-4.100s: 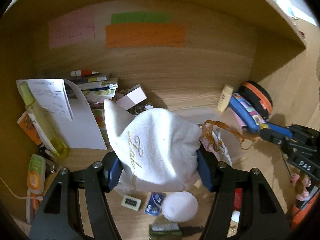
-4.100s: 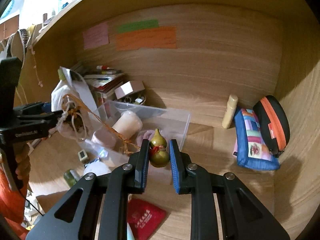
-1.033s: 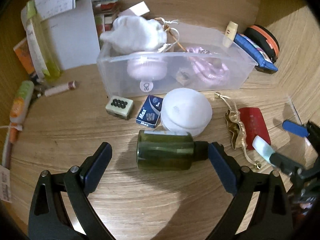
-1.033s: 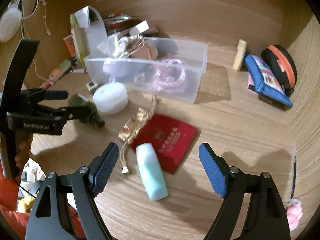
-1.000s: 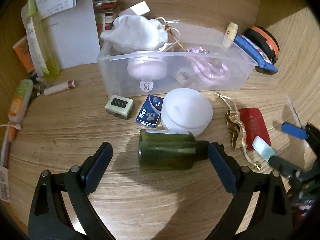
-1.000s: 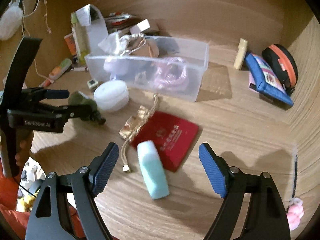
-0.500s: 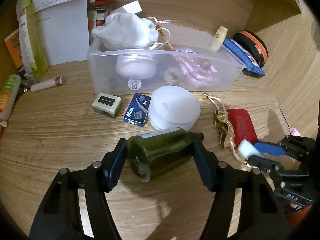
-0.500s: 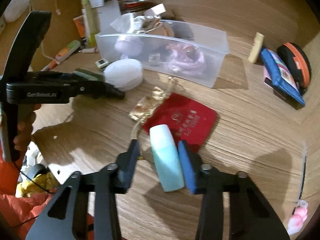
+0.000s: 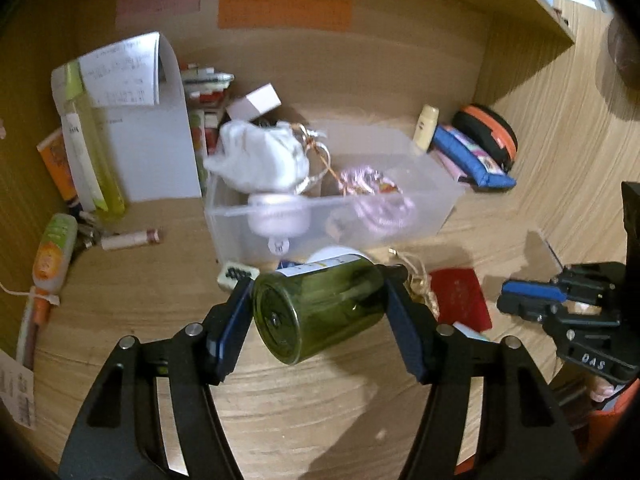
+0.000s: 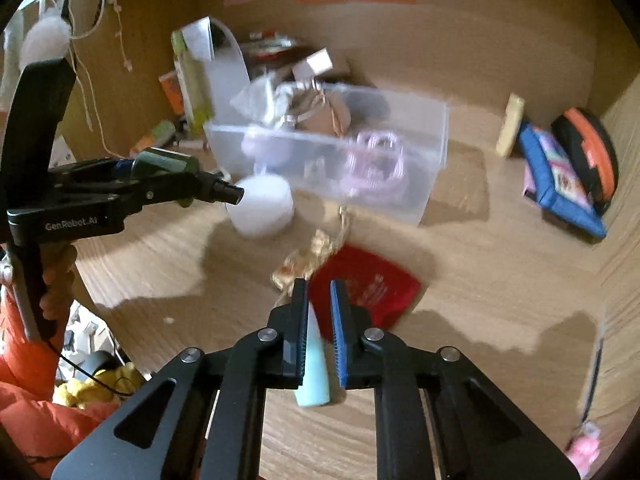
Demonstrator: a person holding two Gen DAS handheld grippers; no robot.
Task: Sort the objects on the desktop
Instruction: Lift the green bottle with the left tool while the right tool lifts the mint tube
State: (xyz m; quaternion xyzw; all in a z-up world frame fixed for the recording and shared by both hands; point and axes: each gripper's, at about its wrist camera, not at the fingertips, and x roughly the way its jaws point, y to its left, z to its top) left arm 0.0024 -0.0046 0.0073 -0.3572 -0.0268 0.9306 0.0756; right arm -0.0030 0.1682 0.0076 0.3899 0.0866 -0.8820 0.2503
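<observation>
Left wrist view first: our left gripper (image 9: 320, 320) has its blue-padded fingers (image 9: 230, 330) clamped on the dark green glass bottle with a white label (image 9: 320, 312), held clear above the wooden bench (image 9: 300, 420). The bottle lies on its side, long axis running diagonally, its round base turned toward the camera and lower left, its neck pointing away to the right. The label's print is too blurred to read. Beyond it stands the clear plastic storage box (image 9: 436, 204), with a white cloth pouch (image 9: 260, 156) at its left end and a pink coiled cord (image 9: 380, 200) farther right. A flat red pouch (image 9: 460, 292) lies on the bench to the right.

From the right wrist view, we read "GenRobot.AI" on the left gripper's body. Our right gripper (image 10: 319, 328) has its fingers drawn narrow around the pale mint-green tube (image 10: 314, 364), lifted off the bench, its long axis running roughly along the fingers, the wider end toward the camera.
</observation>
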